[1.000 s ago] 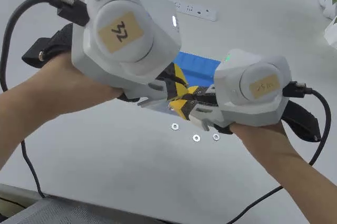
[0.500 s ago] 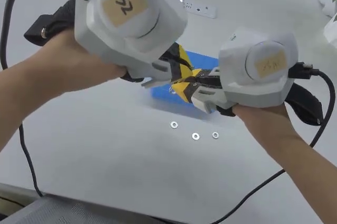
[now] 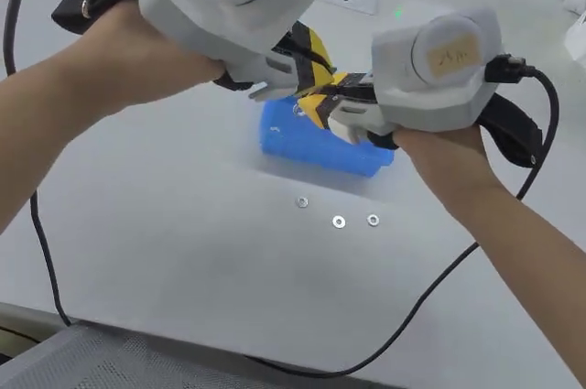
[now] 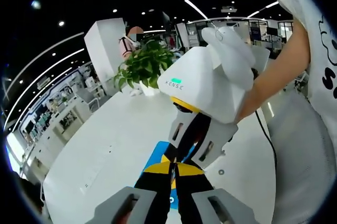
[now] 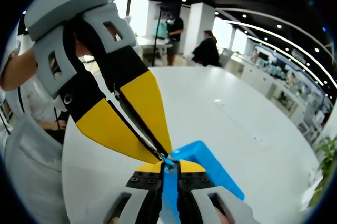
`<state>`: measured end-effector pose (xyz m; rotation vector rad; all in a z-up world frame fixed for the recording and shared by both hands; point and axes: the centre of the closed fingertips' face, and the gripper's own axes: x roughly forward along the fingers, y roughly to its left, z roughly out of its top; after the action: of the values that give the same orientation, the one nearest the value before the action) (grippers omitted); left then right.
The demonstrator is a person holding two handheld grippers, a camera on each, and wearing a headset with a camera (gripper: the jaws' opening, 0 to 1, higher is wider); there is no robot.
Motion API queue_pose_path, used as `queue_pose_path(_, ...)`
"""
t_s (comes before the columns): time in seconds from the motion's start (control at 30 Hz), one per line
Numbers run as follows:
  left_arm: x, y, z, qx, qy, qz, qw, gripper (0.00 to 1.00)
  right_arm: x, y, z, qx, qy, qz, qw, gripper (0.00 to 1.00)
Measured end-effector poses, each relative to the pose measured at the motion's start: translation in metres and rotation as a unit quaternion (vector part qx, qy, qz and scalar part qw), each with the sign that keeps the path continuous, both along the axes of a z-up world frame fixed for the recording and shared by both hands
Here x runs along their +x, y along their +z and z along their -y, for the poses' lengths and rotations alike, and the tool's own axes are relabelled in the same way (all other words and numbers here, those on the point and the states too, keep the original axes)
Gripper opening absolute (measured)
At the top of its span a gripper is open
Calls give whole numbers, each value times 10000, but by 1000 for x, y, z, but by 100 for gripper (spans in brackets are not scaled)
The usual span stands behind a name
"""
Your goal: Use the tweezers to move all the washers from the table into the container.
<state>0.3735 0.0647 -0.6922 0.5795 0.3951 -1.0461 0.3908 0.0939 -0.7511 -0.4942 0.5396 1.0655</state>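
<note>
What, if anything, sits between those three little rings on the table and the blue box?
Nothing visible. Bare table separates the three washers from the blue container. The left hand-held gripper, clamping the tweezers, and the right hand-held gripper sit above the container, off that path.

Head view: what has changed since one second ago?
The left gripper and right gripper moved together away from the three washers, over the blue container. The washers remain on the table, unmoved.
</note>
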Motion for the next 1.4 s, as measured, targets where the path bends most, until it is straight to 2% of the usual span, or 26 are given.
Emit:
queue_pose_path(0.13, 6, -9, 1, 14, 32, -21, 10000, 0, 6, -7, -1, -50, -54, 19, 10000, 5)
queue_pose_path(0.3, 11, -21, 0, 54, 86, -55, 9999, 0, 14, -24, -2, -115, -133, -59, 9998, 5)
queue_pose_path(0.4, 11, -33, 2, 137, 141, -89, 9998, 0, 18, -38, -1, -161, -183, -229, 9994, 4)
queue_pose_path(0.47, 15, -41, 1, 146, 185, -82, 9997, 0, 18, -45, -1, -145, -263, -434, 9986, 4)
queue_pose_path(0.5, 17, -44, 2, 152, 185, -93, 9997, 0, 18, -47, -1, -141, -264, -464, 9985, 4)
queue_pose_path(0.7, 19, -55, 3, 5, 243, -314, 9992, 0, 14, -59, 1, -308, -299, -547, 9976, 3)
queue_pose_path(0.87, 19, -63, 5, -65, 245, -432, 9987, 0, 11, -64, 4, -377, -337, -623, 9968, 3)
queue_pose_path(0.97, 18, -64, 5, -133, 273, -503, 9983, 0, 13, -69, 6, -379, -390, -673, 9963, 3)
queue_pose_path(1.1, 16, -59, 3, -194, 327, -510, 9980, 0, 12, -64, 6, -336, -418, -652, 9964, 4)
queue_pose_path(1.27, 5, -45, -1, -456, 434, -503, 9967, 0, 1, -45, 7, -278, -412, -365, 9981, 5)
queue_pose_path(1.3, 0, -39, -2, -501, 455, -466, 9966, 0, -2, -38, 7, -254, -385, -229, 9987, 5)
queue_pose_path(1.4, -12, -24, -2, -560, 471, -266, 9970, 0, -11, -23, 7, -148, -389, -61, 9991, 6)
